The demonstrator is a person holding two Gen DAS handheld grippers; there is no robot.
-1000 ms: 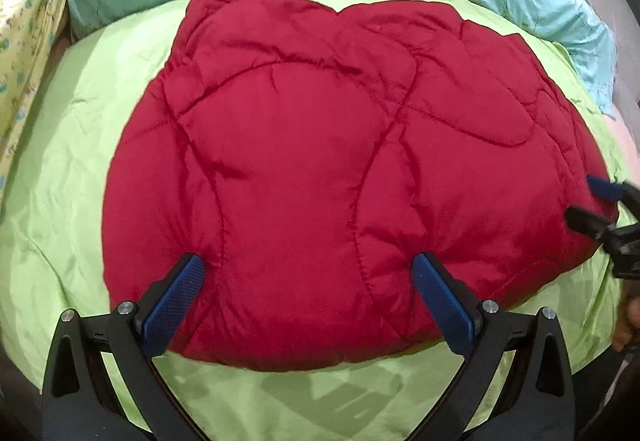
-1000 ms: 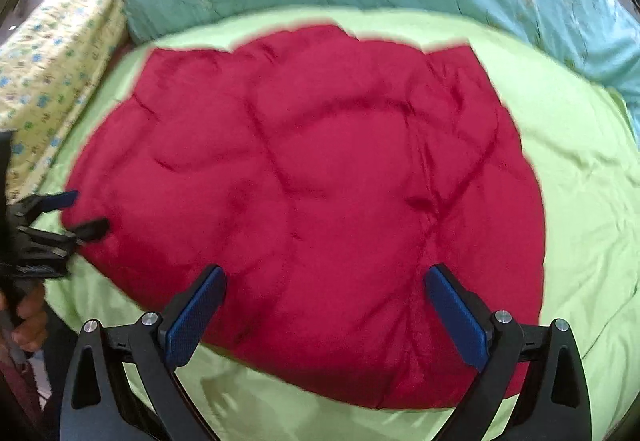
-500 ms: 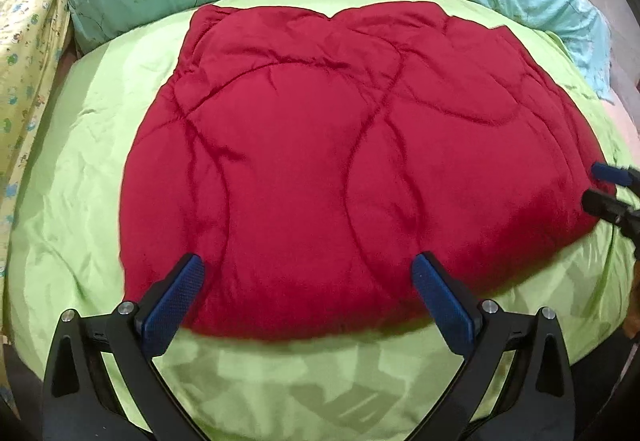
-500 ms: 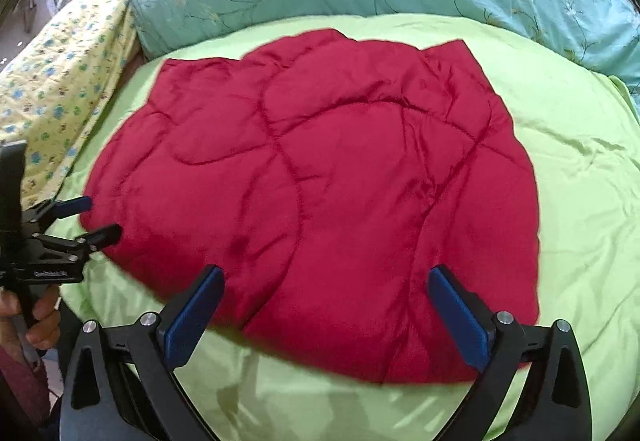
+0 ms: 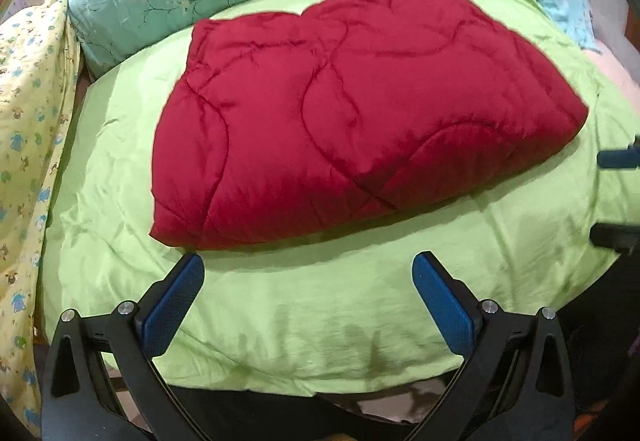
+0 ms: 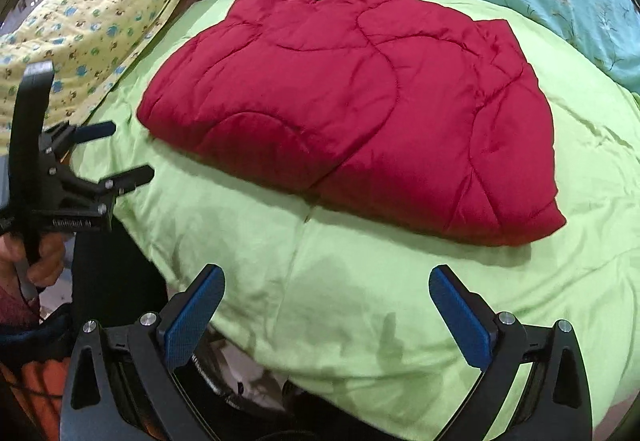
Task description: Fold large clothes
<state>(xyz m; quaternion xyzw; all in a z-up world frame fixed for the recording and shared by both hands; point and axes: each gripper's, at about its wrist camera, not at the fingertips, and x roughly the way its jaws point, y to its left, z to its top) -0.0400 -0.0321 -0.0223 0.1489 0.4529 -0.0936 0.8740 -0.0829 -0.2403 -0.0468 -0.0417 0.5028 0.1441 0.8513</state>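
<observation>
The red quilted garment (image 5: 360, 121) is seen folded on the bed (image 5: 320, 301); both the left hand-held gripper (image 5: 308, 281) and the right hand-held gripper (image 6: 326, 295) are held released, empty. Likely another fold is called for.

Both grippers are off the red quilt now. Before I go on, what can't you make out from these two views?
- Red quilt: its underside and layer count are hidden by its own top layer in both views.
- Right gripper: in the left wrist view the frame edge cuts off all but its fingertips.
- Green sheet: its near edge is hidden behind the right gripper's own fingers.
- Hand holding the left gripper: partly cut off by the frame edge in the right wrist view.
</observation>
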